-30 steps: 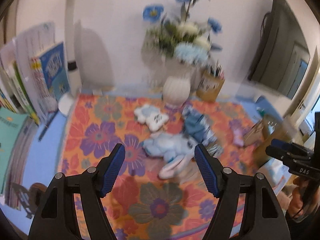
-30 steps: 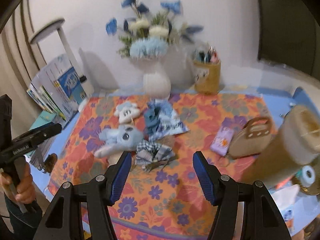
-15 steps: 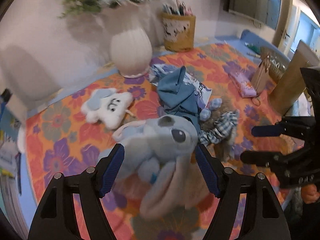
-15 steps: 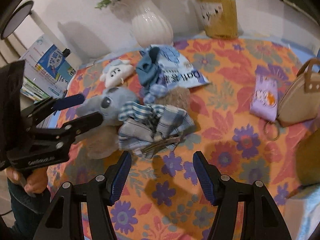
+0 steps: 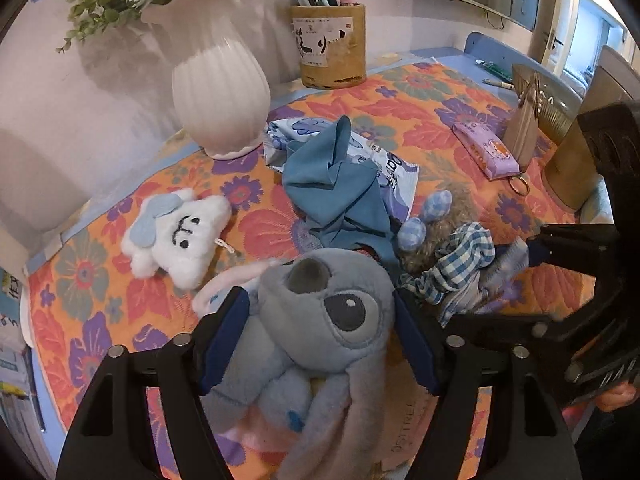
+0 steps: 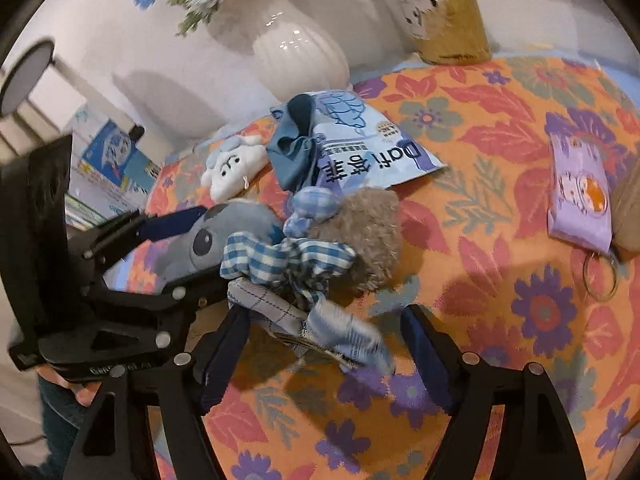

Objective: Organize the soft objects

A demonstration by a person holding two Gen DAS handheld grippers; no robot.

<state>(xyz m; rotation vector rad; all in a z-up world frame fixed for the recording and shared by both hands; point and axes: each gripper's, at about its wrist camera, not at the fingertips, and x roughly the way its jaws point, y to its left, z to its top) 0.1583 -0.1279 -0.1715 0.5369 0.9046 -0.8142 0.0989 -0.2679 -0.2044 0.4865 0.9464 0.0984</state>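
A grey-blue plush toy (image 5: 320,320) lies on the flowered cloth, its head between the open fingers of my left gripper (image 5: 320,340); it also shows in the right wrist view (image 6: 224,240). A brown plush with blue checked clothes (image 6: 320,248) lies beside it, its checked cloth (image 6: 328,324) between the open fingers of my right gripper (image 6: 328,360). A white cloud plush (image 5: 176,236) lies to the left. A blue cloth (image 5: 336,184) lies on a printed packet (image 6: 372,152).
A white vase (image 5: 220,92) and a yellow pen holder (image 5: 332,48) stand at the back by the wall. A purple pouch (image 6: 580,196) with a key ring and a tan bag (image 5: 524,120) lie at the right. Books (image 6: 116,160) stand at the left.
Both grippers have moved forward and down onto the pile. The left fingers now straddle the grey-blue plush's head, the right fingers the checked cloth.
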